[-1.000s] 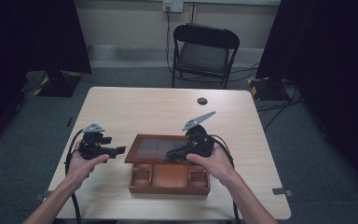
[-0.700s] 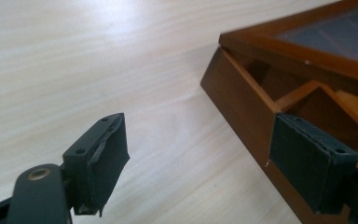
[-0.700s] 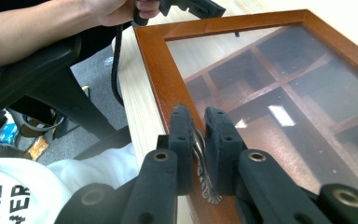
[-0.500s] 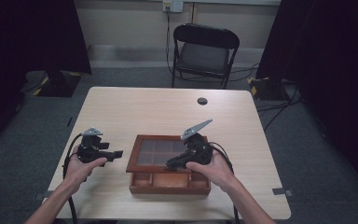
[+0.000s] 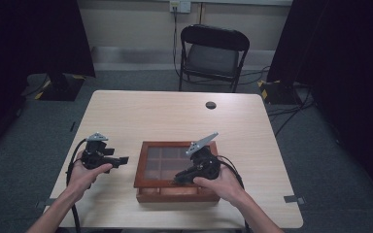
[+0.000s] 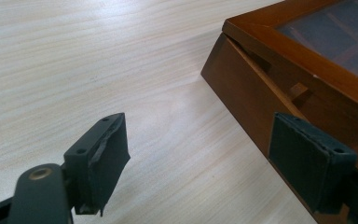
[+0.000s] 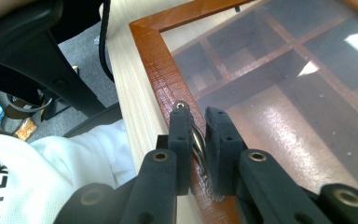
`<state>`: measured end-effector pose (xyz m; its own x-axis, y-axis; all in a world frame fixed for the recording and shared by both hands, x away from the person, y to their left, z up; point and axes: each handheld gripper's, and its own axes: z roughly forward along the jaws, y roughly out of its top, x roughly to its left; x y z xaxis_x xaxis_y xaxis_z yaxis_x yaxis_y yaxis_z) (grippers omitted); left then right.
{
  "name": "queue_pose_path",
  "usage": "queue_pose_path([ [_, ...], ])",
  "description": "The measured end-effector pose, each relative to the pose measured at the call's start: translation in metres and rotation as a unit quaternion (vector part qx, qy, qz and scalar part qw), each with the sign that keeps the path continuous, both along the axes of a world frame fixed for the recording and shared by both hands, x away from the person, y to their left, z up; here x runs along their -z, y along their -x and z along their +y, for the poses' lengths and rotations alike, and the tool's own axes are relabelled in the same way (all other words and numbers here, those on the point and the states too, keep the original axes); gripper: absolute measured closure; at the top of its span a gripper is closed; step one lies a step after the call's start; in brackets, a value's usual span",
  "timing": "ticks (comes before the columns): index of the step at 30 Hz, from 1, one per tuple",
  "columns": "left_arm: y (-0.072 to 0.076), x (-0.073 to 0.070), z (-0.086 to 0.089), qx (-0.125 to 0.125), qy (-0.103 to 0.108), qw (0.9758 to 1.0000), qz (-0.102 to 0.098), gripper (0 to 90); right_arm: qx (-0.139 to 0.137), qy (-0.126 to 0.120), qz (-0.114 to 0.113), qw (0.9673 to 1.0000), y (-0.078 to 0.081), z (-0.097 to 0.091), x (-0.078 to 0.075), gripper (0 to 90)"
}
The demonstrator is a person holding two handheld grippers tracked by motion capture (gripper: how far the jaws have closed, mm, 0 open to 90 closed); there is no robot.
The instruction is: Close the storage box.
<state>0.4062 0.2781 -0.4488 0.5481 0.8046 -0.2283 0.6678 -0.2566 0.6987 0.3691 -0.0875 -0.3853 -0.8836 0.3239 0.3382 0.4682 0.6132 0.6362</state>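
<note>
Lowered since a second ago, the glass-topped lid (image 5: 167,162) of the brown wooden compartment box (image 5: 172,192) nears shut, right gripper (image 7: 197,140) clenched on its twisted metal handle (image 7: 196,140), left gripper (image 6: 214,158) released beside.

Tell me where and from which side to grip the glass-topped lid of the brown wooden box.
Grip the small twisted metal handle on the front rail of the glass-paned wooden lid, coming from the person's side, above the rail. It stands proud of the flat frame, narrow enough for the jaws. The right gripper is shut on it.

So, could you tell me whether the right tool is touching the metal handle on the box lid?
Touching. The right gripper view shows the right tool shut on the lid's twisted metal handle, both pads against it.
</note>
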Motion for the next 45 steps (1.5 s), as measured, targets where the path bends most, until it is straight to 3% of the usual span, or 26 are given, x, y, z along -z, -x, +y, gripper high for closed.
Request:
queue_pose_path([
  [5,0.000,-0.001,0.000,0.002,-0.002,1.0000,-0.009,19.6,-0.003,0.000,0.011,0.9999,0.000,0.000,0.012,81.5],
  [18,0.000,-0.001,0.002,-0.004,-0.002,0.9999,-0.010,19.5,0.001,0.035,0.021,0.9992,0.006,0.007,0.038,81.6],
  [24,-0.001,0.001,0.002,0.003,0.000,1.0000,-0.002,19.5,0.005,0.024,0.022,0.9995,0.006,0.006,0.041,81.3],
  [27,-0.001,0.001,0.001,0.006,-0.003,1.0000,0.000,19.1,0.026,0.012,0.025,0.9993,0.005,0.003,0.041,68.9],
  [30,-0.002,0.001,0.002,0.008,-0.002,1.0000,0.001,19.0,0.046,-0.018,0.018,0.9986,0.001,-0.005,0.034,63.9],
  [33,-0.003,0.000,0.005,0.004,-0.003,1.0000,0.002,19.0,0.076,-0.042,0.002,0.9962,-0.003,-0.016,0.023,56.7],
  [35,-0.004,0.000,0.008,-0.005,-0.005,1.0000,-0.001,19.0,0.106,-0.052,-0.014,0.9929,-0.005,-0.026,0.015,50.8],
  [39,-0.005,0.001,0.015,-0.015,-0.008,0.9998,0.001,18.9,0.157,-0.058,-0.029,0.9854,-0.009,-0.046,0.009,44.7],
  [40,-0.005,0.001,0.015,-0.015,-0.008,0.9998,0.001,18.9,0.157,-0.058,-0.029,0.9854,-0.009,-0.046,0.009,44.7],
  [41,-0.005,0.001,0.016,-0.020,-0.007,0.9998,0.000,18.9,0.169,-0.057,-0.030,0.9834,-0.009,-0.052,0.009,42.9],
  [42,-0.005,0.001,0.017,-0.021,-0.009,0.9997,0.001,18.9,0.200,-0.052,-0.039,0.9776,-0.011,-0.067,0.009,37.9],
  [43,-0.005,0.001,0.017,-0.020,-0.012,0.9997,0.002,18.9,0.205,-0.051,-0.038,0.9766,-0.011,-0.070,0.009,36.7],
  [45,-0.004,0.000,0.017,-0.020,-0.014,0.9997,0.004,18.9,0.232,-0.046,-0.043,0.9707,-0.012,-0.083,0.011,33.5],
])
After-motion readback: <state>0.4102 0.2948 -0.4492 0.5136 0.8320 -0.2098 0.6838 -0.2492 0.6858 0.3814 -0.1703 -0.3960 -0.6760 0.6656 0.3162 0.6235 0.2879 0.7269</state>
